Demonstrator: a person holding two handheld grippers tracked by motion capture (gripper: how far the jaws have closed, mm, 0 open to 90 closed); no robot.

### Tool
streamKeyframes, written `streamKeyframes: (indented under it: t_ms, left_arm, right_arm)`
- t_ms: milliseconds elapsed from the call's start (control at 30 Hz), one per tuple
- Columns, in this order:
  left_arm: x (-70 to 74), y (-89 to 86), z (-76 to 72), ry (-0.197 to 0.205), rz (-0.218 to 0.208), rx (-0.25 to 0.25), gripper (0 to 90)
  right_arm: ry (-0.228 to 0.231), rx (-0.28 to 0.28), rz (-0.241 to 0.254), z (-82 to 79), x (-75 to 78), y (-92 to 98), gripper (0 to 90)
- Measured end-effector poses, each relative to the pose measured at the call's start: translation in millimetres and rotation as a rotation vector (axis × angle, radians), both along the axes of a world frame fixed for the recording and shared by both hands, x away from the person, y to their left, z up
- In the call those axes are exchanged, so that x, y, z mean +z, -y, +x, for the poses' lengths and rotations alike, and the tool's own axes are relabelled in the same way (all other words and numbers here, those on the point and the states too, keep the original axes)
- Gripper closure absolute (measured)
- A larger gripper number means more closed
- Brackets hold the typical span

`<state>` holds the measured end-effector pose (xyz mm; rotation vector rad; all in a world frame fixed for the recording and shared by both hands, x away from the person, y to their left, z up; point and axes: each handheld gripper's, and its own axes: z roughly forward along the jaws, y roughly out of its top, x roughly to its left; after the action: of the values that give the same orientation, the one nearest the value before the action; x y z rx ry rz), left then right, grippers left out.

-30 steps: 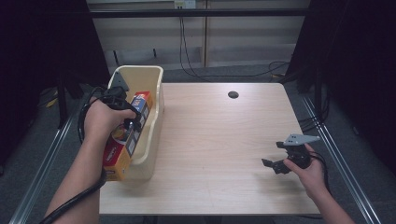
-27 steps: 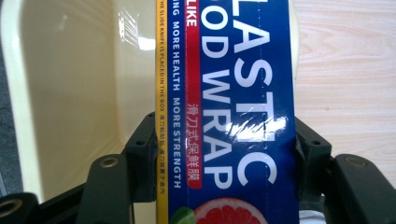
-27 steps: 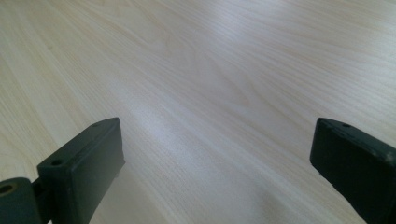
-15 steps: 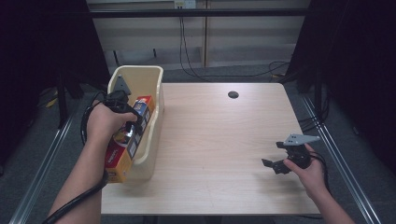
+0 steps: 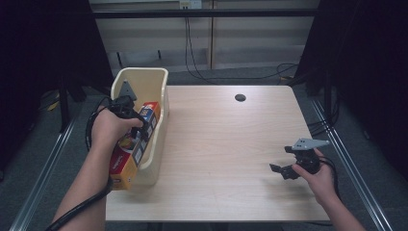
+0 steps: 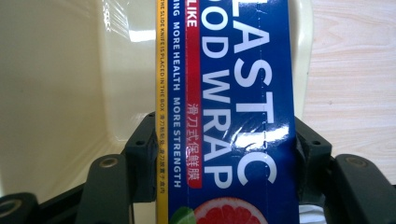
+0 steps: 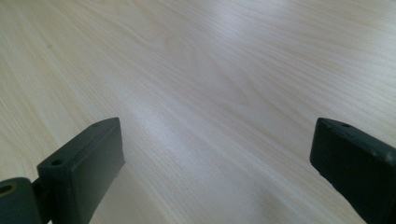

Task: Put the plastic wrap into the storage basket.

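Nearest, at the table's [image 5: 226, 144] right front: right gripper [image 5: 284, 169] in the person's right hand [image 5: 320, 180], low over bare wood, jaws wide apart with nothing between them, pointing left across the tabletop. Same spread in the right gripper view [image 7: 215, 158], just pale wood grain between the two black jaws.

Farther left, at the table's left edge: left gripper [image 5: 126, 108] in the left hand [image 5: 109, 129], clamped across a long box of plastic food wrap [image 5: 132, 149]. In the left gripper view [image 6: 224, 140], jaws pressed against both long sides of the blue box [image 6: 233, 93], yellow edge to one side, a grapefruit picture at the bottom. Box tilted, near end out past the front of a cream plastic bin [image 5: 156, 120], far end inside it.

Farthest: bin's back wall, then a small dark hole [image 5: 240, 97] in the tabletop, well apart from both grippers.
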<state>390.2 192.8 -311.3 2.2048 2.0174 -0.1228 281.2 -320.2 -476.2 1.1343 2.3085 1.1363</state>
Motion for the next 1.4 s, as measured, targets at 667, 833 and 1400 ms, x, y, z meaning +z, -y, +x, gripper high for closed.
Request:
streamKeyframes:
  t_ms: [667,833,1400]
  left_arm:
    - [-7.7,-1.4,1.7,-0.011,-0.019,0.009,40.1]
    - [-9.3,-1.7,2.5,-0.016,-0.018,0.008,40.0]
    - [-15.8,-0.5,5.3,-0.026,-0.023,0.009,39.8]
  right_arm:
    - [0.000,-0.002,0.000,0.1,0.0,0.3,2.5]
    - [-0.001,-0.003,0.000,0.2,-0.3,0.7,2.5]
    - [0.000,0.001,-0.001,0.4,-0.7,1.2,2.6]
